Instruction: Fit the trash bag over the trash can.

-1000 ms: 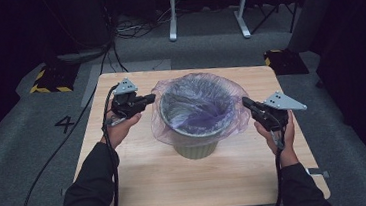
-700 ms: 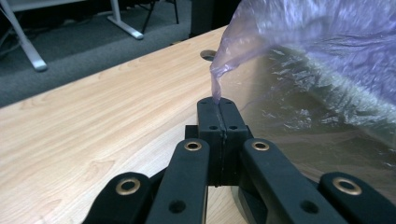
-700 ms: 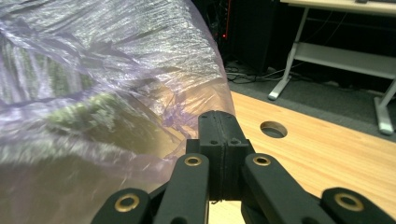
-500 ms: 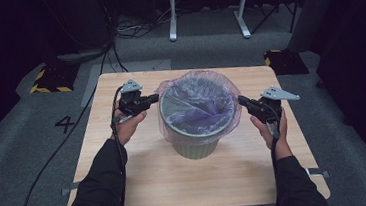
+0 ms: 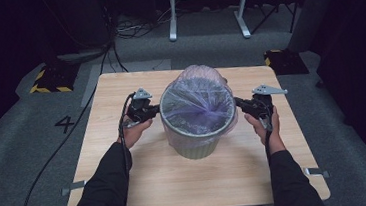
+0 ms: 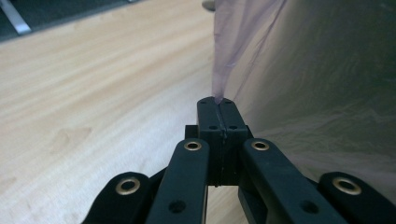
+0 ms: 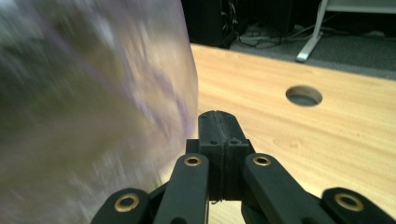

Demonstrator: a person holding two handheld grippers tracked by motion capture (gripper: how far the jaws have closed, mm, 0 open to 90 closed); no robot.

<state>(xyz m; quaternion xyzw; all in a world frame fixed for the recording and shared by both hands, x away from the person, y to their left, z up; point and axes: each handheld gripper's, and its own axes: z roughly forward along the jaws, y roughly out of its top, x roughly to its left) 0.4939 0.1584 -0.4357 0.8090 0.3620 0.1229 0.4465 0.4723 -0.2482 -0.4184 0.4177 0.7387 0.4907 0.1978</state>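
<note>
A pale green bin (image 5: 200, 149) stands in the middle of the wooden table (image 5: 115, 94), lined with a thin purple bag (image 5: 198, 104) stretched over its rim. My left gripper (image 5: 157, 108) is at the bin's left side, and in the left gripper view (image 6: 218, 100) it is shut on a pinch of the bag film (image 6: 317, 70). My right gripper (image 5: 237, 101) is at the bin's right side. In the right gripper view its jaws (image 7: 217, 114) are shut, with the blurred bag (image 7: 93, 93) running to their left edge.
A round hole (image 7: 303, 95) is cut in the tabletop beyond the right gripper. On the grey floor behind the table are a white frame (image 5: 208, 10), cables, a yellow-black striped block (image 5: 48, 79) and a painted 4 (image 5: 65, 124).
Both grippers moved away from the person along the bin's sides. The bag's edge, earlier flared wide, now sits drawn close around the rim.
</note>
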